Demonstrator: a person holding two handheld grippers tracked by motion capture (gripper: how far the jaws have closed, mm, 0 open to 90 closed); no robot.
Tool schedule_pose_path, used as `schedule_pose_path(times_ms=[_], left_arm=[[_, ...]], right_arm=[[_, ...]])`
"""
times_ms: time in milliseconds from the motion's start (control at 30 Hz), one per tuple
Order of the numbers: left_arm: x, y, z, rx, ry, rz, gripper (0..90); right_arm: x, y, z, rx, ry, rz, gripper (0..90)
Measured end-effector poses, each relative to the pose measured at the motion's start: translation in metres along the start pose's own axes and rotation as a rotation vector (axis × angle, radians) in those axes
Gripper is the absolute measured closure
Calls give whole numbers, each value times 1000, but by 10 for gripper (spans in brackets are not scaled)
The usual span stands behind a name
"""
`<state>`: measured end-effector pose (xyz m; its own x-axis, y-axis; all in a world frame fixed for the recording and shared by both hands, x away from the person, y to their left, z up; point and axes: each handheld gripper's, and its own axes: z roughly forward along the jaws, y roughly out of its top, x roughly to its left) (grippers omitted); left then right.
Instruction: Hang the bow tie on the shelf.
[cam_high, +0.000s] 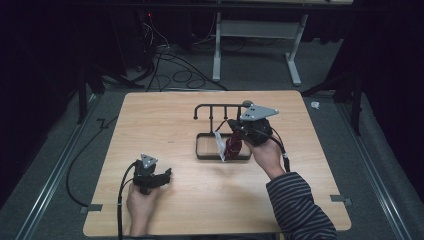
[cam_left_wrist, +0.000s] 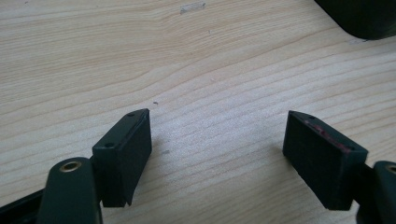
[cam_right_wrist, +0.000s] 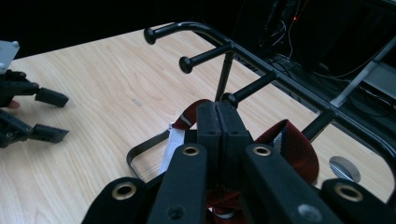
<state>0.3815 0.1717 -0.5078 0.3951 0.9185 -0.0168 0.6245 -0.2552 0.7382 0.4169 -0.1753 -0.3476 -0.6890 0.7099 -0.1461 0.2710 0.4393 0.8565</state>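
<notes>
The dark red strap (cam_high: 233, 145) with white parts is in my right gripper (cam_high: 239, 131), over the black metal rack (cam_high: 220, 131) that stands on the tabletop (cam_high: 165, 125). In the right gripper view, the fingers (cam_right_wrist: 208, 127) of this gripper are pressed together, and the red strap (cam_right_wrist: 299, 151) comes out in loops on both sides of them, so I am gripping it. A white piece of the strap hangs down to the flat base frame of the rack. The rack (cam_right_wrist: 224, 51) has a high bar with several short pegs with round ends, and my closed fingers are just below one of these pegs. My right hand (cam_high: 266, 152), with a striped sleeve (cam_high: 300, 207), holds this gripper from the near side.

My left gripper (cam_high: 165, 176) is well apart from the rack, near the front left part of the tabletop, and my left hand (cam_high: 141, 202) holds it low over the wood. In the left gripper view its two fingers (cam_left_wrist: 123, 154) stand wide apart with nothing between them, only the bare wood (cam_left_wrist: 187, 70) below. One finger has a thin red mark on its edge.

Behind the tabletop, on the grey floor, lie black cables (cam_high: 172, 67), and the white legs of another table (cam_high: 295, 50) stand there.
</notes>
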Motion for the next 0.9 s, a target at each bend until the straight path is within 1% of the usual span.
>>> schedule_pose_path(times_ms=[100,367,667,900], left_arm=[[0,0,0,0,0,0,242],[0,0,0,0,0,0,242],[0,0,0,2,0,1,241],[0,0,0,2,0,1,241]], right_arm=[[-3,3,2,-8,-2,4,900],[-7,12,5,-19,-28,21,900],[-14,12,12,0,-67,58,900],[-15,11,15,19,-88,64,900]])
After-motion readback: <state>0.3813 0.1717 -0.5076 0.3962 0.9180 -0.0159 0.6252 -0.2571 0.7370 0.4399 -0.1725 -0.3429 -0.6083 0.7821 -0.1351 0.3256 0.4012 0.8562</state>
